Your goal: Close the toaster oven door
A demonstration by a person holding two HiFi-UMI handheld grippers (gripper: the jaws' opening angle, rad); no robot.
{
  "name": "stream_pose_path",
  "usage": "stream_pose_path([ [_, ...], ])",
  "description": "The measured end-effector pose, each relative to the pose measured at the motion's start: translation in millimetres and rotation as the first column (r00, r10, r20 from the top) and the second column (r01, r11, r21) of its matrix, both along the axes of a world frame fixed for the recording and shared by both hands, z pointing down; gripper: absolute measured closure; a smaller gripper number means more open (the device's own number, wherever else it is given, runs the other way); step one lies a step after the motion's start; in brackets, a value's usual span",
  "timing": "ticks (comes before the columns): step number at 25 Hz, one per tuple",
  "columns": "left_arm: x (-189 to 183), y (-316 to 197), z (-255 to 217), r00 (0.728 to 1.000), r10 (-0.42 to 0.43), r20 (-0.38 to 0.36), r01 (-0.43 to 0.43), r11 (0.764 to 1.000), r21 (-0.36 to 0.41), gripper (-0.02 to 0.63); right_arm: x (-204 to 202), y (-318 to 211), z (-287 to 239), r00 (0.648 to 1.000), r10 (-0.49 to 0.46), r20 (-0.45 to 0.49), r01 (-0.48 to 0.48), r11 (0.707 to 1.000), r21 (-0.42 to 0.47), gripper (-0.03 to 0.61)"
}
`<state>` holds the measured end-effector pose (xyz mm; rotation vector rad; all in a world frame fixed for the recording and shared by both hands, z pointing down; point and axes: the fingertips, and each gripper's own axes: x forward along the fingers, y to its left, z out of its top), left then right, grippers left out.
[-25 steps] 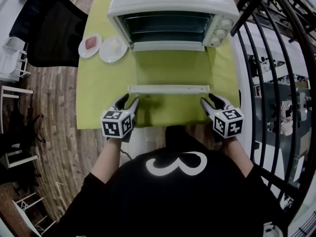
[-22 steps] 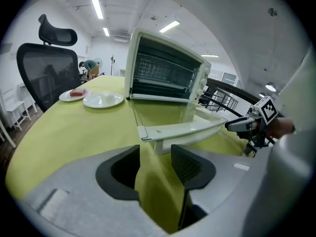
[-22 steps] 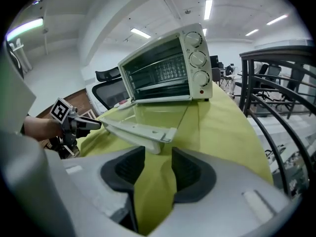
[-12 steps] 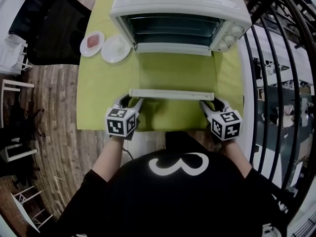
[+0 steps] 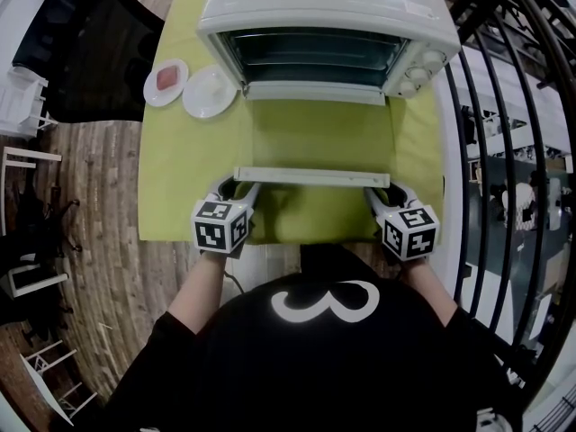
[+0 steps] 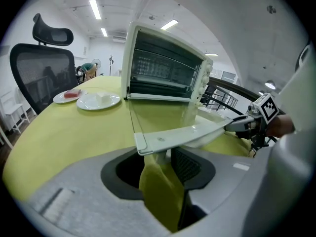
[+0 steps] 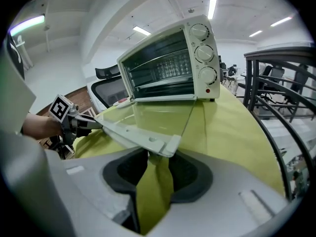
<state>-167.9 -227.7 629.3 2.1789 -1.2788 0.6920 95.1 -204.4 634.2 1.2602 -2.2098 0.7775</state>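
Observation:
A white toaster oven [image 5: 324,7] stands at the far end of the green-clothed table [image 5: 180,169], its glass door [image 5: 310,133] folded down flat toward me. The door's white handle bar [image 5: 310,176] runs across its near edge. My left gripper [image 5: 237,187] straddles the bar's left end, and in the left gripper view that end [image 6: 148,144] lies over the gap between the jaws. My right gripper [image 5: 385,192] straddles the right end [image 7: 165,144] the same way. Its jaws have just been closing with the bar's end between them. A gap still shows in both pairs.
Two white plates [image 5: 164,81] [image 5: 209,90] sit left of the oven, one with a pink piece of food. A black office chair [image 5: 90,52] stands off the table's left side. A black metal railing [image 5: 504,106] runs close along the right edge.
Both grippers have come forward from just short of the handle bar to its two ends, and now straddle it. The door lies flat as before.

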Motion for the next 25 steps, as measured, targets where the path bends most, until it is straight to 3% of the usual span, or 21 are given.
stream_pose_path([
  [25,-0.6,-5.8,-32.6,0.998,-0.022,-0.052,0.026,0.998,0.060,0.469,-0.8,-1.8,-31.3,0.998,0.041,0.056,-0.044,0.998,0.043,0.469],
])
